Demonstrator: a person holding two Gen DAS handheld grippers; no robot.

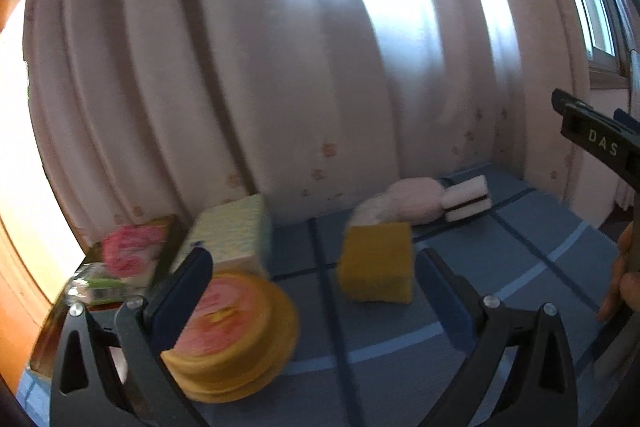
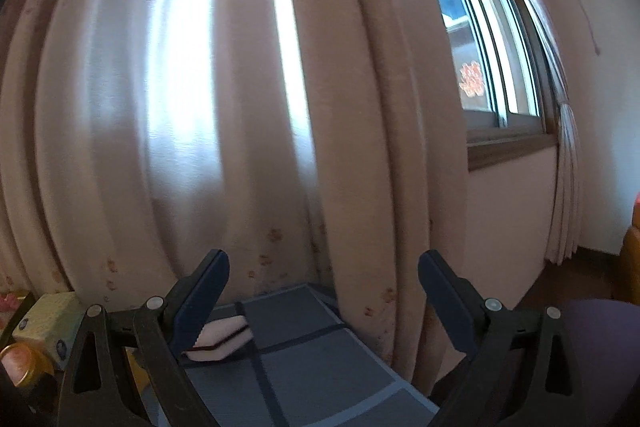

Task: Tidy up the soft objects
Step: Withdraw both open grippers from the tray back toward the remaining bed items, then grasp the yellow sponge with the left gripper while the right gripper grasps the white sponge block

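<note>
The yellow sponge (image 1: 376, 261) sits on the blue tabletop (image 1: 520, 251), just ahead of my left tongs (image 1: 314, 287) and between the two tips. It is a bit nearer the right tip, and I can't tell if it touches it. My left tongs are wide open and hold nothing.

By the left tip is a round yellow cushion (image 1: 236, 335) with a pink top. The tip is in front of it, so I can't tell if they touch. Behind that is a pale box (image 1: 234, 233), and left of the box is a tray (image 1: 92, 267) with something pink (image 1: 130, 249) in it.

Farther off, past the sponge, a pink soft toy (image 1: 416, 199) lies by the curtain (image 1: 240, 67). A white sponge with a dark stripe (image 1: 468, 203) lies just beside it.

My right tongs (image 2: 324, 301) are wide open too and hold nothing. The white sponge shows behind their left tip. The window (image 2: 492, 39) is up on the right.
</note>
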